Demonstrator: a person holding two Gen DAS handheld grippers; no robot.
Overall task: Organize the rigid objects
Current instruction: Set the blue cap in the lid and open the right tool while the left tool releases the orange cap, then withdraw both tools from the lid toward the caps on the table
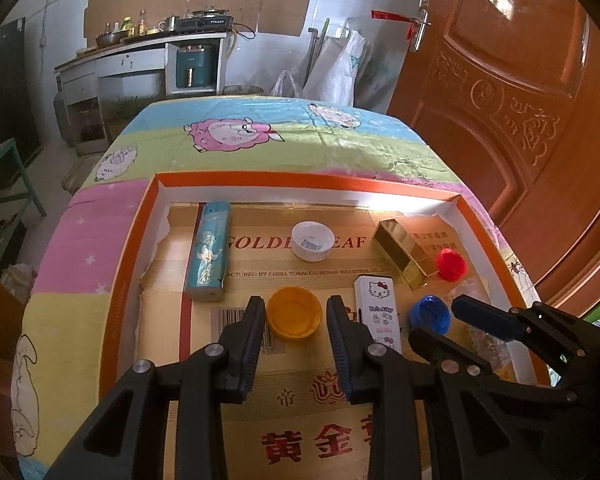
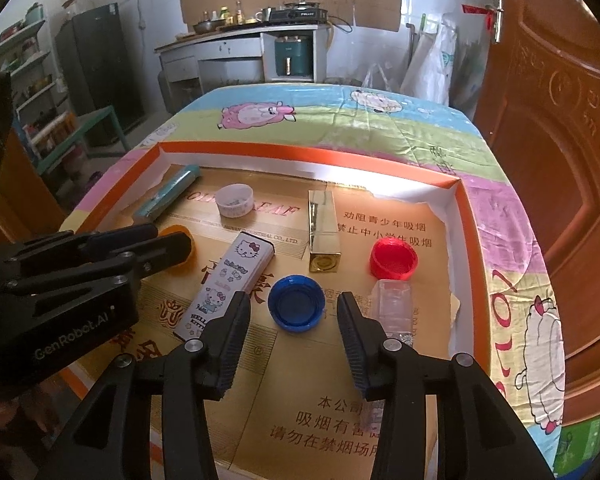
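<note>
A shallow orange-rimmed tray (image 1: 300, 181) (image 2: 300, 152) holds everything. My left gripper (image 1: 295, 303) (image 2: 174, 238) stands closely around a yellow cap (image 1: 294, 314) that rests on the tray floor, with a sliver of gap at the right finger. My right gripper (image 2: 294, 298) (image 1: 436, 318) is open, and a blue cap (image 2: 296, 304) (image 1: 430, 314) lies loose between its fingertips. A Hello Kitty tin (image 1: 380, 312) (image 2: 228, 284) lies between the two grippers. Farther back are a teal box (image 1: 208, 256), a white cap (image 1: 313, 240), a gold box (image 2: 323, 232) and a red cap (image 2: 393, 258).
A clear plastic case (image 2: 392, 304) lies just right of the right gripper. The tray sits on a table with a cartoon cloth (image 1: 228, 136). A wooden door (image 1: 520, 100) stands close on the right, a green stool (image 1: 4, 176) on the left, a kitchen counter at the back.
</note>
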